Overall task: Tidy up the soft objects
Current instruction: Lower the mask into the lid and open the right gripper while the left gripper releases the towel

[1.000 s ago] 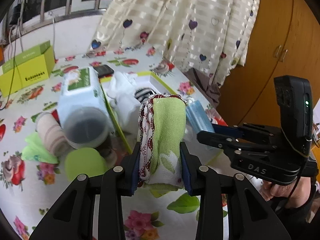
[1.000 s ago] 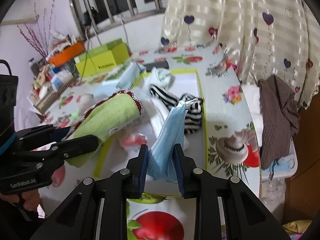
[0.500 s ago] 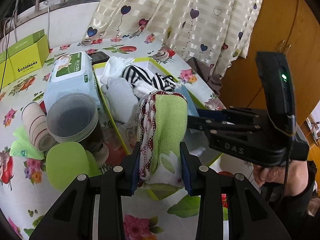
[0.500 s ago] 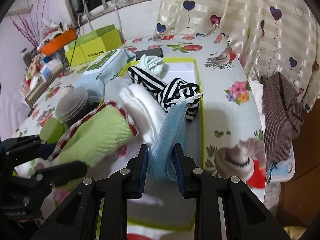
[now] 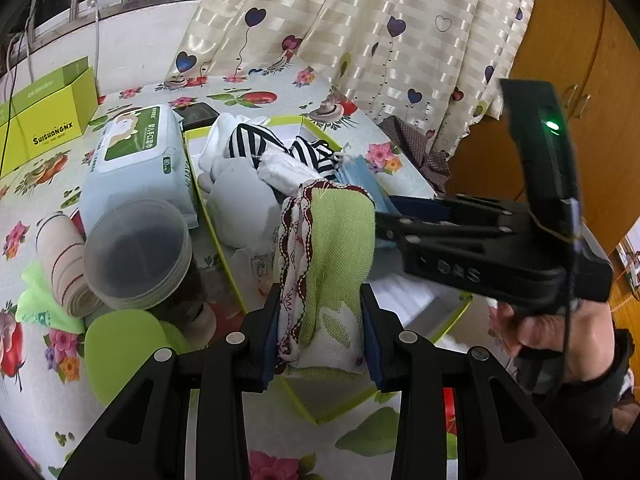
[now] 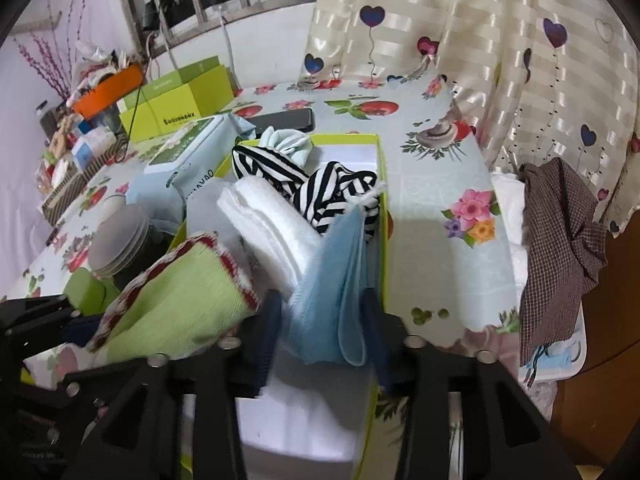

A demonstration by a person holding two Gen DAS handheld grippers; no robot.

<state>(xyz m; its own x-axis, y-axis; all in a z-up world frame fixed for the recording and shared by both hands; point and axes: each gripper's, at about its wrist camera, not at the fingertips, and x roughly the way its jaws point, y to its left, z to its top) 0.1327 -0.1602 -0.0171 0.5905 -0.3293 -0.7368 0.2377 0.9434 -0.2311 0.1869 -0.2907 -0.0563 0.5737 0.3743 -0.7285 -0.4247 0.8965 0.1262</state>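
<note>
My left gripper is shut on a folded green cloth with a red-and-white scalloped edge, held over the near end of the yellow-green box. The cloth also shows in the right wrist view. My right gripper holds a blue face mask over the same box; its jaws look slightly parted and blurred. In the box lie a striped black-and-white cloth, a white folded cloth and a pale sock.
Left of the box stand a wet-wipes pack, a lidded dark jar, a rolled bandage and a green lid. A green carton is at the back. A phone lies behind the box. A brown checked cloth hangs off the table's right edge.
Both grippers have moved forward and down over the box with their cloths. The right gripper's jaws look wider around the blue mask than before.
</note>
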